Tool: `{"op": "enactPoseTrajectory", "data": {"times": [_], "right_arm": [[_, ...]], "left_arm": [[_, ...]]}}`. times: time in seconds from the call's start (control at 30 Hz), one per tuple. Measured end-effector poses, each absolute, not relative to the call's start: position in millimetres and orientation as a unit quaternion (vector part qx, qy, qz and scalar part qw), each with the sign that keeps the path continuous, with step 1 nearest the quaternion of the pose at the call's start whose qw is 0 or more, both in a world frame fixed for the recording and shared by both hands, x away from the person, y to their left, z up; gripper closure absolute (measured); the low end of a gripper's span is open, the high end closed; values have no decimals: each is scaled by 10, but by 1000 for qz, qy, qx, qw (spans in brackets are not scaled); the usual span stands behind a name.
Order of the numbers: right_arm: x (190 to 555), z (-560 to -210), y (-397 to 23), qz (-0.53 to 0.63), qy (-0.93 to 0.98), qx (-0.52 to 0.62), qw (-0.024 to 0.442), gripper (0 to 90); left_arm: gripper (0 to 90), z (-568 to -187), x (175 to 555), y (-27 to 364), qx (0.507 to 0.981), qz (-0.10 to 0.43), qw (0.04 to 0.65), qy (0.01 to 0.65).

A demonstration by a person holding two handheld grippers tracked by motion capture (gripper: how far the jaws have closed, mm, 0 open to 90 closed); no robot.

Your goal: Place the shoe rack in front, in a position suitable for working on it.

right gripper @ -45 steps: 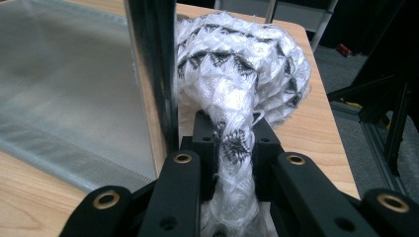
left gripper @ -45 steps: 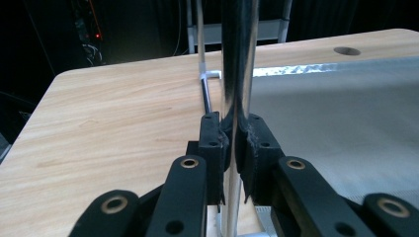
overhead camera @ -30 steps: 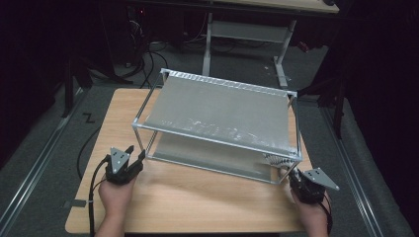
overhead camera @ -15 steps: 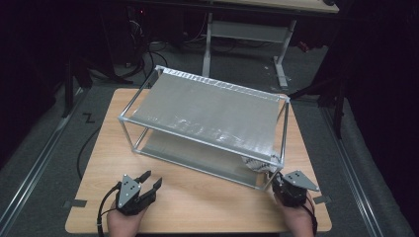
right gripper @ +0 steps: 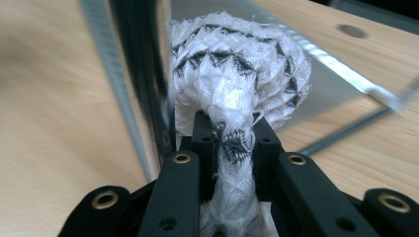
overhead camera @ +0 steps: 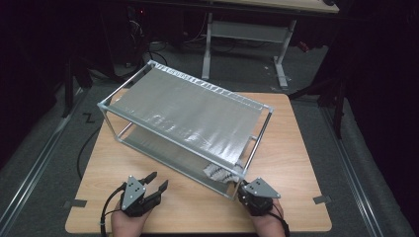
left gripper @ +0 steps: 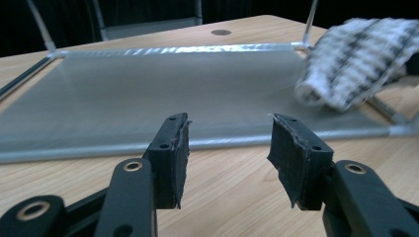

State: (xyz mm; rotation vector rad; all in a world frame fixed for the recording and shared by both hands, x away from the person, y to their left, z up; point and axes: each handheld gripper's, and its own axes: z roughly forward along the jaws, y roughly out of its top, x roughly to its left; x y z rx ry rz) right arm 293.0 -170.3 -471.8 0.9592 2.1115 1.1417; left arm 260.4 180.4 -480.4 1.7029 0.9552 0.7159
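At the bottom right of the high view the right tongs (overhead camera: 245,193) are clamped on a white cloth with a black zigzag pattern (overhead camera: 221,173), at the near right corner post of a metal two-tier rack (overhead camera: 197,111). In the right gripper view the cloth (right gripper: 237,79) is pinched into a narrow strand between the jaws and bunches into a ball just beyond them, beside the rack's post. At the bottom left of the high view the left tongs (overhead camera: 157,180) hang over the bare wooden worktop (overhead camera: 291,138), jaws apart with nothing between them; they have just been opening. In the left gripper view the cloth (left gripper: 356,59) sits at the upper right, over the right end of the rack's lower shelf (left gripper: 148,94). The rack stands skewed across the middle of the worktop.
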Motion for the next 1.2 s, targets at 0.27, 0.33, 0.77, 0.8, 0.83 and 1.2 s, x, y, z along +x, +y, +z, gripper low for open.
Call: {"op": "enactPoseTrajectory", "data": {"times": [0.27, 0.33, 0.77, 0.8, 0.83, 1.2], "right_arm": [[2860, -4667, -1744, 435, 782, 348, 278, 783], [2872, -4661, -1799, 436, 779, 355, 280, 783], [2941, -4822, -2567, 372, 772, 443, 263, 716], [2940, -4846, -2606, 367, 771, 450, 261, 693], [2938, -4870, -2642, 365, 770, 455, 259, 652], [2952, -4915, -2739, 375, 765, 461, 246, 428]], "left_arm": [[498, -4766, 2540, 1604, 717, 275, 523, 369], [498, -4758, 2531, 1565, 719, 270, 527, 364], [495, -4631, 2540, 917, 744, 214, 564, 286], [495, -4628, 2550, 851, 748, 210, 565, 278], [495, -4624, 2564, 786, 752, 208, 564, 271], [502, -4581, 2729, 236, 763, 175, 578, 231]]}}
